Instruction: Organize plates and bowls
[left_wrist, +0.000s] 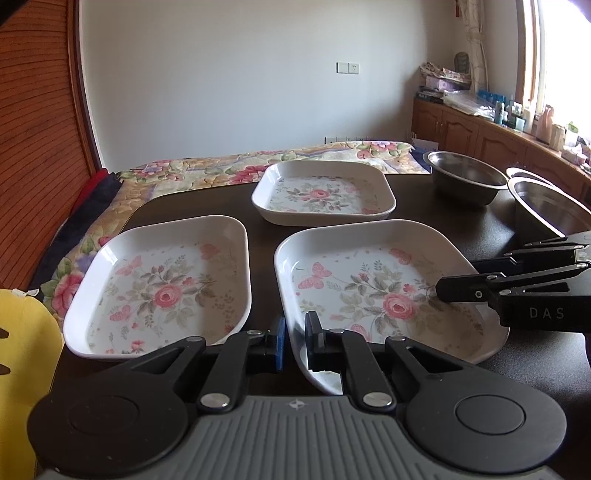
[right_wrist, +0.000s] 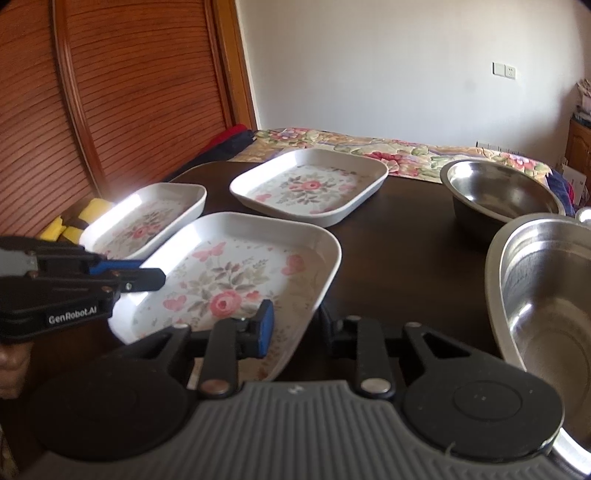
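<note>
Three white square plates with rose prints lie on a dark table (left_wrist: 258, 230). My left gripper (left_wrist: 295, 339) is shut on the near left rim of the near-right plate (left_wrist: 369, 280); in the right wrist view it (right_wrist: 147, 271) pinches that plate (right_wrist: 229, 273) from the left. My right gripper (right_wrist: 297, 328) straddles the same plate's near right rim, blue pad inside, other finger outside, with a gap showing; it appears as the right gripper (left_wrist: 458, 277) in the left wrist view. A second plate (left_wrist: 162, 288) (right_wrist: 144, 225) lies left, a third plate (left_wrist: 321, 192) (right_wrist: 306, 184) behind.
Steel bowls stand to the right: a far bowl (left_wrist: 465, 181) (right_wrist: 502, 192) and a near bowl (left_wrist: 546, 206) (right_wrist: 546, 295) close to my right gripper. A floral quilt (left_wrist: 221, 170) lies beyond the table, a yellow object (left_wrist: 26, 350) at its left, a slatted wooden door (right_wrist: 129, 92) further left.
</note>
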